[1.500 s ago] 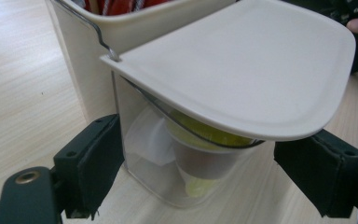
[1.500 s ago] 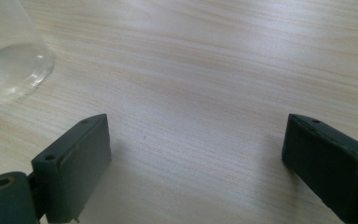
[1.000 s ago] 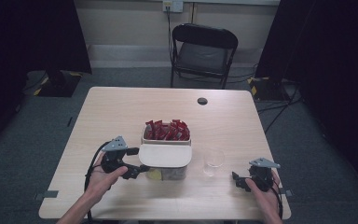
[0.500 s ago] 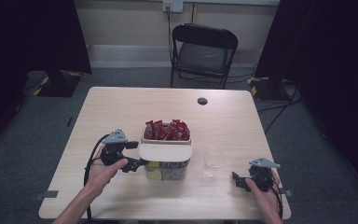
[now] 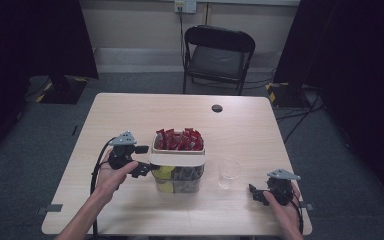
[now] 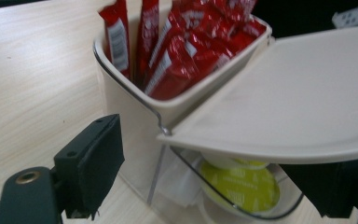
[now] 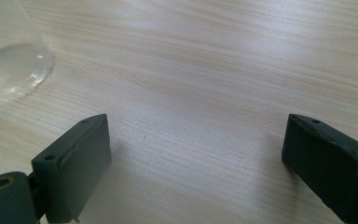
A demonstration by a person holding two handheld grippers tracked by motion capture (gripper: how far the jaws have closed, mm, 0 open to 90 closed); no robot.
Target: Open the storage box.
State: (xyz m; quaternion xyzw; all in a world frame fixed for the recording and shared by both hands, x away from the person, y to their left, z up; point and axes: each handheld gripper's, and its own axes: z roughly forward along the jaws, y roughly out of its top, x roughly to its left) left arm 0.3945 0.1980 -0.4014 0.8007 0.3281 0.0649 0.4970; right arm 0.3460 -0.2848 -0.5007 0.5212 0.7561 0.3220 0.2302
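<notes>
From the high view I see my left gripper at nine o'clock of the cream plastic organiser box with a clear lower bin, reaching under its flat cream hinged lid, while my right gripper rests on the pale wooden table at four o'clock of the clear drinking glass. In the left gripper view my jaws stand wide, flanking the box's corner below the lid, red sachets upright at twelve o'clock, a yellow-green pod beneath. In the right gripper view the jaws gape wide over bare table, the glass at ten o'clock.
</notes>
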